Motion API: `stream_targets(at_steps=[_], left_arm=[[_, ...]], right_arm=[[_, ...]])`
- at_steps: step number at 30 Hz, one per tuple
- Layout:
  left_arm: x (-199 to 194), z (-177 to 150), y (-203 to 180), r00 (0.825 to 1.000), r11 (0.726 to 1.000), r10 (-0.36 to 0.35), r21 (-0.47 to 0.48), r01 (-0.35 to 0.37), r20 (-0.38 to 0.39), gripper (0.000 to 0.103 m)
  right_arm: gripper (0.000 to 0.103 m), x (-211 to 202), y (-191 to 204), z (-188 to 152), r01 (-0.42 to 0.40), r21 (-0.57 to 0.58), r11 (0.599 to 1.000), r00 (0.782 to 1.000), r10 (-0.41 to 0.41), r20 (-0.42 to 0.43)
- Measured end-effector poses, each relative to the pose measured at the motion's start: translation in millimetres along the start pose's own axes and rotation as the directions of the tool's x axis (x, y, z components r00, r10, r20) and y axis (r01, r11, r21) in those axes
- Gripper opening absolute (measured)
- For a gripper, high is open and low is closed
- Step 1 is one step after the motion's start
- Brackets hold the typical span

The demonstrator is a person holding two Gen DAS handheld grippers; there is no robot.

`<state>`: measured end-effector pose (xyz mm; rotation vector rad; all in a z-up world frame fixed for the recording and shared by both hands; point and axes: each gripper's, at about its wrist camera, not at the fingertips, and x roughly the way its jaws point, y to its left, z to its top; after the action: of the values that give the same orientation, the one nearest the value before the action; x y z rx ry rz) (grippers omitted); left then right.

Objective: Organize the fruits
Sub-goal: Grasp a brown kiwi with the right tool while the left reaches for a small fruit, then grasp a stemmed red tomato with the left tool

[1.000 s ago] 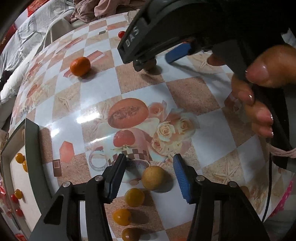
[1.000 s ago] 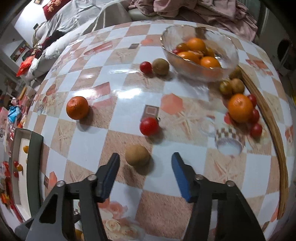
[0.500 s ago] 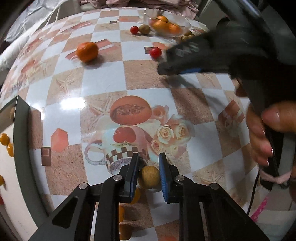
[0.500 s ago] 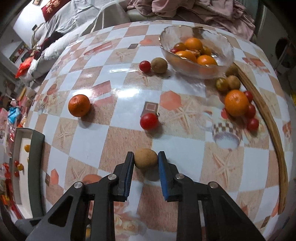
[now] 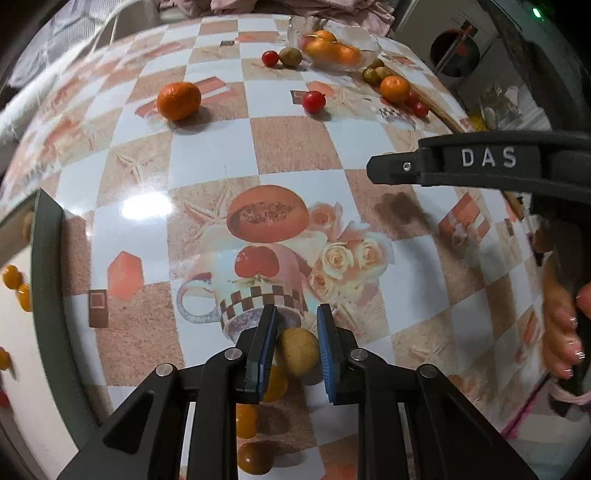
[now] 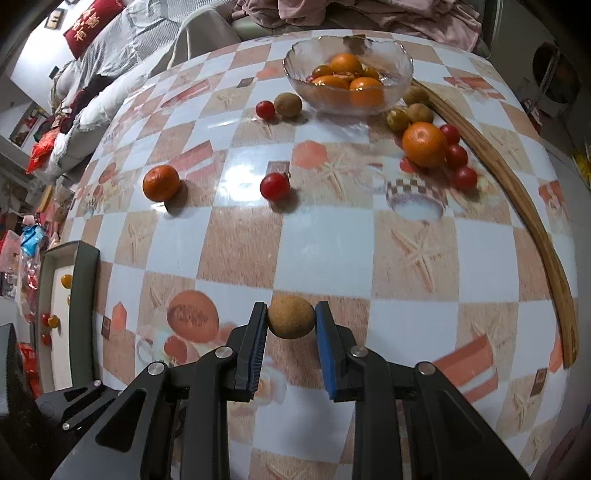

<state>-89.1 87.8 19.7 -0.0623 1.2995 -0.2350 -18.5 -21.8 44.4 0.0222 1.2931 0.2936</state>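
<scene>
"DAS" in raised white letters on side of right gripper [image 5: 480, 162]. Red cushion [image 6: 82, 25] has gold characters, unreadable.

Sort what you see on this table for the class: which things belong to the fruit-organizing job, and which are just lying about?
Job: left gripper shut on a tan fruit; right gripper shut on another brown fruit; loose orange; red tomato; glass bowl.

Lying about: wooden strip; pink laundry; red cushion.

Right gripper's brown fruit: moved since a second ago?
Yes. The brown fruit, then on the table near the red tomato, is now gripped, farther from it.
</scene>
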Motion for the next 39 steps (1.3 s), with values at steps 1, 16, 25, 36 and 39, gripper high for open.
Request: stream_targets(at_steps=[1, 16, 25, 36, 39], left_arm=[[0, -1, -1, 1.000, 1.000, 0.010, 0.016, -0.010, 0.002, 0.023], [-11, -14, 4, 0.999, 0.999, -0.035, -0.031, 0.035, 0.013, 0.022], [-16, -9, 14, 0.996, 0.995, -0.082, -0.047, 0.083, 0.018, 0.014], [-15, -25, 5, 1.000, 0.998, -0.024, 0.057, 0.025, -0.015, 0.015], [-18, -25, 7, 0.999, 0.997, -0.046, 0.068, 0.047, -0.020, 0.015]], right_arm=[[0.029, -1, 0, -1, -0.001, 0.002, 1.000, 1.000, 0.001, -0.001], [0.029, -17, -2, -17, -0.013, 0.051, 0.999, 1.000, 0.012, 0.016], [0.029, -25, 6, -21, -0.012, 0.041, 0.999, 1.000, 0.012, 0.020], [0.029, -28, 12, -31, -0.023, 0.056, 0.998, 1.000, 0.023, 0.015], [0.029, -30, 9, -34, -0.025, 0.064, 0.998, 1.000, 0.024, 0.016]])
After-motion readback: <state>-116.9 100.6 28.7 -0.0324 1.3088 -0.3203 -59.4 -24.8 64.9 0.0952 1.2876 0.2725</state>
